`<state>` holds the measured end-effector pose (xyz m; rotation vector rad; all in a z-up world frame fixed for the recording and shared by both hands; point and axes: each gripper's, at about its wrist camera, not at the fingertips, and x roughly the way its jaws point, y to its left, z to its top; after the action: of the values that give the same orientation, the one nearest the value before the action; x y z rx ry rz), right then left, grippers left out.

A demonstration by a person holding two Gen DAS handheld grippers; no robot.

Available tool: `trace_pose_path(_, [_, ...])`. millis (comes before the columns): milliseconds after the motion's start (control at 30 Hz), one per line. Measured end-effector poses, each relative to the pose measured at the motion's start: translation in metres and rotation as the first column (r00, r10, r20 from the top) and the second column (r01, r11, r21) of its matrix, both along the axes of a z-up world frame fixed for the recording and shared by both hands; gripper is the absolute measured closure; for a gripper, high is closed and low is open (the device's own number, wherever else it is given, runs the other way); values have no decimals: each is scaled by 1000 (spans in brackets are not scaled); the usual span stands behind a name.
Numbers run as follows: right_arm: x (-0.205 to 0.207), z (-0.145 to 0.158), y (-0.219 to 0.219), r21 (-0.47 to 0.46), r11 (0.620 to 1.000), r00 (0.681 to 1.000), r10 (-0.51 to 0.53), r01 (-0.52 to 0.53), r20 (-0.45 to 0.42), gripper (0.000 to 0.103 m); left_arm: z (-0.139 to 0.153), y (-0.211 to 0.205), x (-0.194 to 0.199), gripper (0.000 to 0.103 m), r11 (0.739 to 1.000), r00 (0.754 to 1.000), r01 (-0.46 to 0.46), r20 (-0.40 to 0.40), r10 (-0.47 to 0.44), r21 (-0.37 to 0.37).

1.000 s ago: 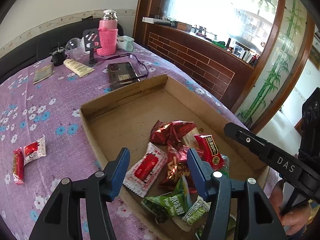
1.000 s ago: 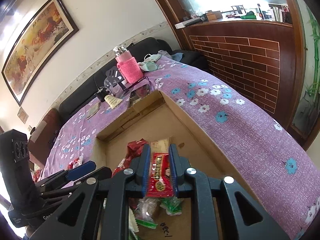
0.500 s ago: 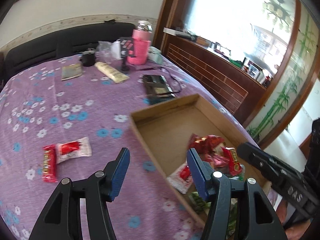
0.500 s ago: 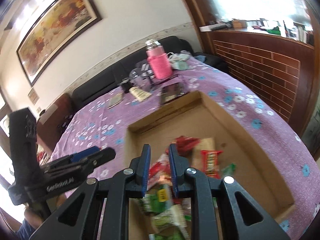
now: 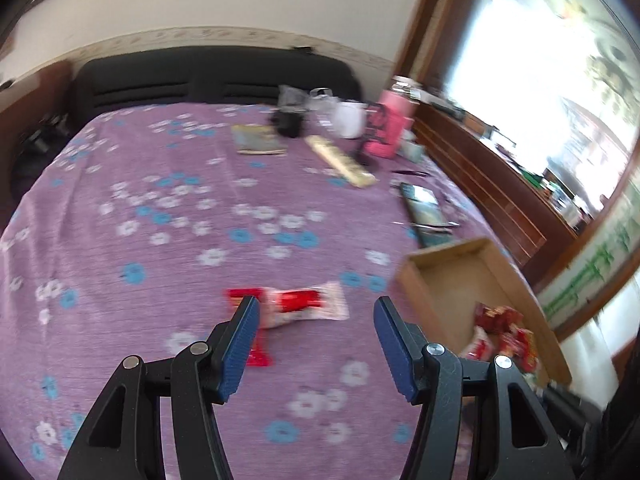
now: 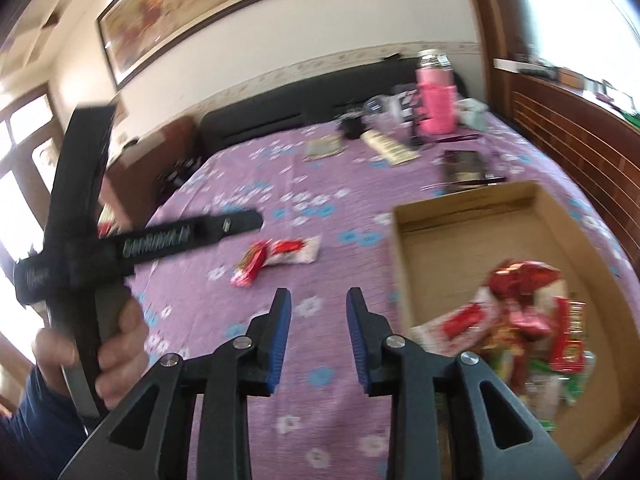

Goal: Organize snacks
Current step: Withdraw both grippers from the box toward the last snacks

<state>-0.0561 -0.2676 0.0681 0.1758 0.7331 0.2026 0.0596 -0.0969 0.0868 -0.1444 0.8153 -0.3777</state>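
Two snack packets lie on the purple flowered cloth: a white-and-red packet (image 5: 308,307) (image 6: 294,250) and a red bar (image 5: 256,350) (image 6: 250,265) beside it. My left gripper (image 5: 316,316) is open and empty, just above and short of them. My right gripper (image 6: 319,304) is open and empty over the cloth, left of the cardboard box (image 6: 404,240) (image 5: 416,292). The box holds several red, white and green snack packets (image 6: 520,312) (image 5: 500,332). The left gripper also shows in the right wrist view (image 6: 244,224), held by a hand.
At the far end of the table stand a pink flask (image 6: 435,98) (image 5: 390,128), a white cup (image 5: 348,118), a dark phone-like case (image 6: 464,166) (image 5: 424,210), a cream tube (image 5: 340,156) and a booklet (image 5: 256,140). A black sofa (image 5: 200,84) lies behind, a brick sill (image 6: 580,132) to the right.
My left gripper swung left from the box to the two packets on the cloth. My right gripper dropped its red bar into the box, opened, and moved left over the cloth.
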Motion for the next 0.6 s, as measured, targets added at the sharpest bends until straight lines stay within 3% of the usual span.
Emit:
trace_pose_path(167, [12, -30, 28, -12, 998, 997, 53, -54, -64, 74, -22, 26, 23, 41, 994, 991, -99, -89, 103, 51])
trace_pose_path(333, [15, -45, 33, -2, 997, 993, 73, -73, -88, 74, -39, 21, 31, 41, 991, 986, -97, -123, 109, 95])
trace_pose_path(533, [20, -51, 24, 73, 995, 990, 82, -74, -116, 74, -60, 1, 39, 40, 981, 987, -79, -126, 102, 180])
trace_pose_path(600, [22, -53, 21, 88, 994, 989, 81, -71, -124, 73, -69, 0, 43, 55, 976, 984, -85, -135, 113, 201])
